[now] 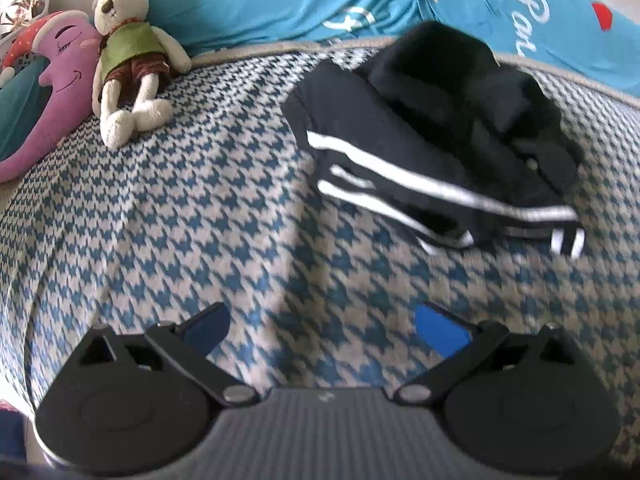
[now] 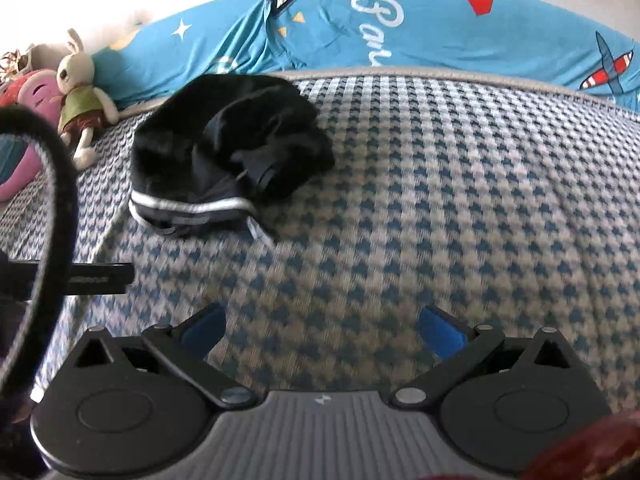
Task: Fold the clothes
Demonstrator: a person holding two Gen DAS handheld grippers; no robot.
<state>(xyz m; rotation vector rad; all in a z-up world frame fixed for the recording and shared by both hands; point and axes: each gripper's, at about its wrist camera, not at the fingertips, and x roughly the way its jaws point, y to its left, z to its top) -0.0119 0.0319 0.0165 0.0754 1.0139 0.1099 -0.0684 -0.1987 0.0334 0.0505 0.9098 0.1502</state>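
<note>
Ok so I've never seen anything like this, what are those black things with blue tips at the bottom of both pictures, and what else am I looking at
Those are two hand-held grabbing tools, one in each of a person's hands, with no robot arm behind them. Each tool carries a wide-angle camera looking forward along its two fingers, so one picture comes from the left gripper and the other from the right gripper. The blue tips are finger pads. On both tools the jaws stand wide apart and hold nothing.

Both look over a bed with a blue and beige checked cover. On it lies a bunched black garment with white stripes, the clothing to be folded, not yet touched. A stuffed rabbit and a purple moon cushion sit at the left side, and a blue patterned quilt lies along the far edge.
</note>
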